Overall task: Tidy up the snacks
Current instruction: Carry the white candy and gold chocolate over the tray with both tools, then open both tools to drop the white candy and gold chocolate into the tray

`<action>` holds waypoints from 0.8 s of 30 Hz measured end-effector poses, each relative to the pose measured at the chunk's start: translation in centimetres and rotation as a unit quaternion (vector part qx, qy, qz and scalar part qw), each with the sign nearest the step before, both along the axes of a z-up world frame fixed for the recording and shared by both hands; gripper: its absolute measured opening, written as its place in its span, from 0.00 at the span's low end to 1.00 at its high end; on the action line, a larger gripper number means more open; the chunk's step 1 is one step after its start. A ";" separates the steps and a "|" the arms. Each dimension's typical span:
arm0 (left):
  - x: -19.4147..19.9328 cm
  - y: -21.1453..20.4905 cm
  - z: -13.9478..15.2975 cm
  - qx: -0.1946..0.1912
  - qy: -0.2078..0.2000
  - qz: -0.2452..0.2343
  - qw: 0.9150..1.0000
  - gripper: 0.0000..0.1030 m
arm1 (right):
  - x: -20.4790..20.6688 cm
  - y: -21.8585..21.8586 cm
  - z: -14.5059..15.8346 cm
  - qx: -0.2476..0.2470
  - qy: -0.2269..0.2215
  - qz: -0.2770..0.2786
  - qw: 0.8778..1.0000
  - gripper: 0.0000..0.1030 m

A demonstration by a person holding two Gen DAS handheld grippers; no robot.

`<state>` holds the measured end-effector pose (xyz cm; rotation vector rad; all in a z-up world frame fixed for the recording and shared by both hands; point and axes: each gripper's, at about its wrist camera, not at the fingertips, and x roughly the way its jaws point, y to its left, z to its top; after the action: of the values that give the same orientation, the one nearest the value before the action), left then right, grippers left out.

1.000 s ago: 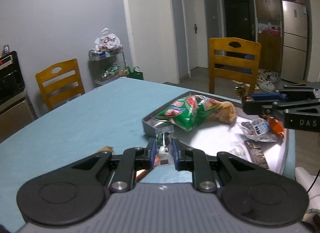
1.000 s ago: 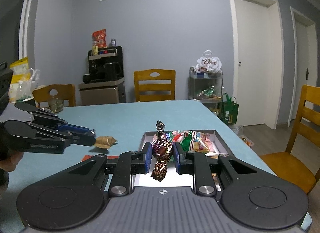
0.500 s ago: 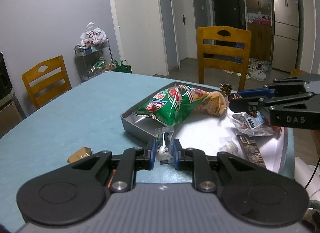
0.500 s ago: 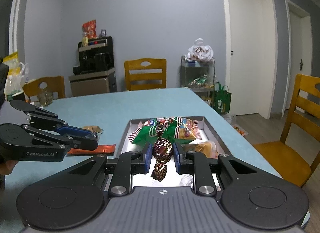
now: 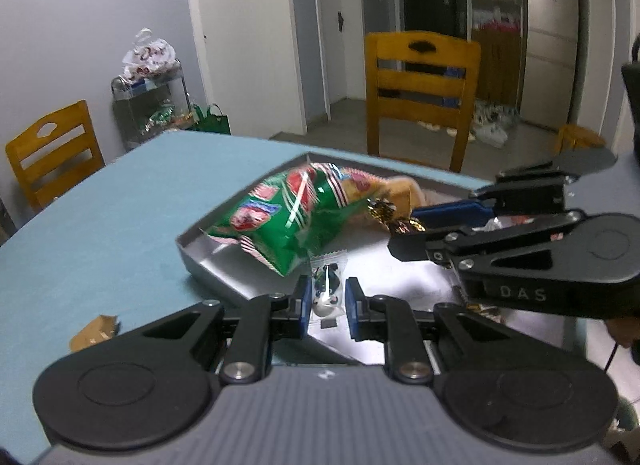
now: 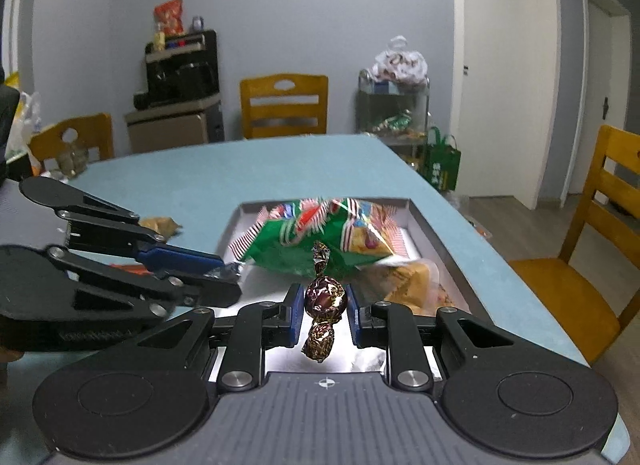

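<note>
My left gripper (image 5: pixel 327 297) is shut on a small clear sachet (image 5: pixel 328 285) with a black-and-white sweet, held over the near corner of the grey tray (image 5: pixel 208 261). A brown foil-wrapped candy (image 6: pixel 323 299) is clamped upright in my right gripper (image 6: pixel 323 305), above the tray's near end (image 6: pixel 440 241). A green snack bag (image 5: pixel 292 213) (image 6: pixel 316 241) lies in the tray, with other wrapped snacks (image 6: pixel 412 285) beside it. From the left wrist view the right gripper (image 5: pixel 408 233) reaches in from the right; the left gripper (image 6: pixel 224 277) enters the right wrist view from the left.
The tray sits on a light-blue table (image 5: pixel 100 225). A tan wrapper (image 5: pixel 94 331) (image 6: pixel 160 223) and an orange-red packet (image 6: pixel 128 267) lie on the cloth left of the tray. Wooden chairs (image 5: pixel 420 93) (image 6: pixel 600 257) stand around the table, and a cart (image 6: pixel 394 105) by the wall.
Both grippers have moved forward and down over the tray, each still gripping its sweet. The tray and green bag now look closer in both views.
</note>
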<state>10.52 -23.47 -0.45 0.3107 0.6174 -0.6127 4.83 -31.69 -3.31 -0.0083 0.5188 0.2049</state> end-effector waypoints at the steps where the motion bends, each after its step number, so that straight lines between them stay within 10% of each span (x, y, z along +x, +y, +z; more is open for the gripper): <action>1: 0.3 -0.4 -0.4 0.006 0.002 0.000 1.000 0.15 | 0.2 0.0 -0.2 -0.001 0.005 -0.001 1.000 0.24; 24: 2.3 -1.6 -3.2 -0.004 -0.008 0.031 0.999 0.15 | 2.0 0.6 -1.3 -0.015 0.018 -0.018 1.000 0.24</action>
<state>12.81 -25.08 -3.61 0.2883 0.6068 -0.5518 6.78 -31.13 -4.65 -0.0246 0.5582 0.1629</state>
